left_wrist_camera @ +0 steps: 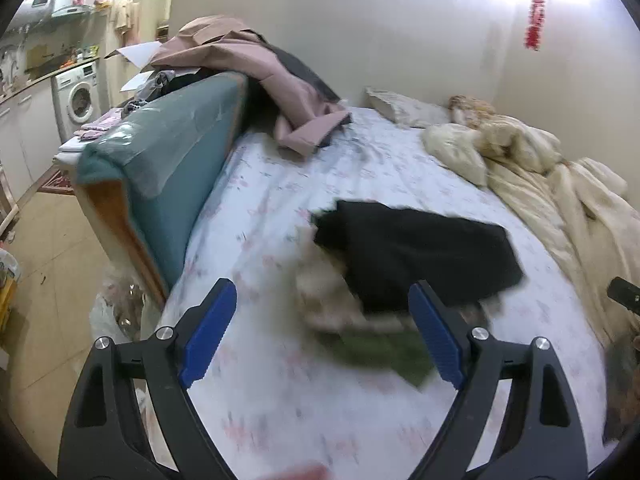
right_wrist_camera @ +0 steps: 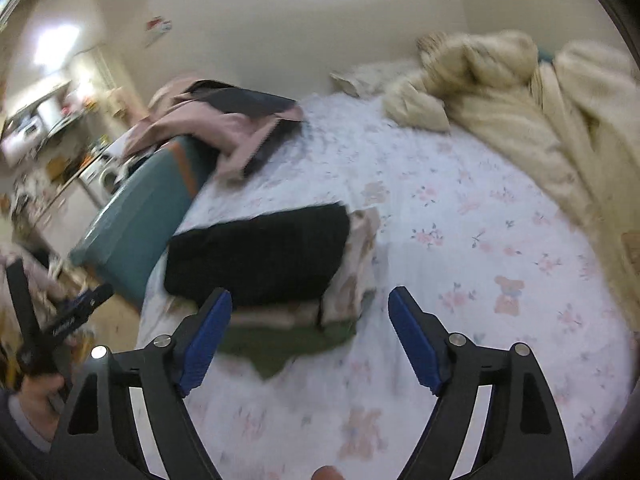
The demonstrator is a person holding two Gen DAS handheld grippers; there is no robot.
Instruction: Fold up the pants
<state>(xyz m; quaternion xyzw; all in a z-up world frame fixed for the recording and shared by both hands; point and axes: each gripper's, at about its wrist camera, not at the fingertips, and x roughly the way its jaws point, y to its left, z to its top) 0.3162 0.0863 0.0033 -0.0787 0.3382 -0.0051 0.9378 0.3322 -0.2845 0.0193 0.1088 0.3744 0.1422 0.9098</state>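
Observation:
Folded black pants (left_wrist_camera: 416,252) lie on top of a small stack of folded clothes on the floral bed sheet (left_wrist_camera: 280,412). A light patterned garment (left_wrist_camera: 320,292) and a green one (left_wrist_camera: 384,354) lie under them. My left gripper (left_wrist_camera: 320,332) is open and empty, above the sheet just in front of the stack. In the right wrist view the black pants (right_wrist_camera: 260,256) top the same stack, with the green garment (right_wrist_camera: 280,344) at the bottom. My right gripper (right_wrist_camera: 310,334) is open and empty, in front of the stack. The left gripper (right_wrist_camera: 60,320) shows at that view's left edge.
A teal headboard (left_wrist_camera: 168,176) runs along the bed's left side, with pink clothing (left_wrist_camera: 256,72) draped over it. A cream duvet (left_wrist_camera: 540,176) is bunched at the right, with a pillow (left_wrist_camera: 404,108) at the far end. A washing machine (left_wrist_camera: 80,100) stands far left.

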